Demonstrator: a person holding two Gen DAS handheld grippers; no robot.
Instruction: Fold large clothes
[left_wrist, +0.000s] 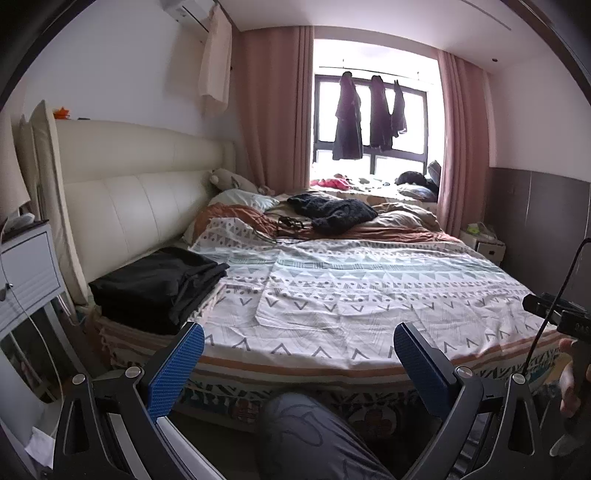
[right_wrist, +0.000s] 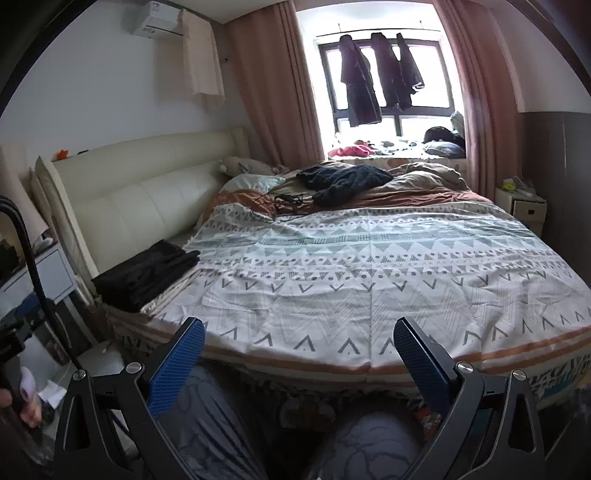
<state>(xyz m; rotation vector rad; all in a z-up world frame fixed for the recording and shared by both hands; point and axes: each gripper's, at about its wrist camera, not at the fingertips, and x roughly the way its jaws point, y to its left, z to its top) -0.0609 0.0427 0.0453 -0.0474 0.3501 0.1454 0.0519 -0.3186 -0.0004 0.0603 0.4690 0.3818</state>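
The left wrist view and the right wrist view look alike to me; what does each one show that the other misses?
Only the left wrist view shows the white nightstand drawer front clearly and part of the other tool at its right edge. Only the right wrist view shows both knees and a black hose at its left. Both share the patterned bedspread, the folded black clothes, the dark knit garment, hanging coats, and open tongs.
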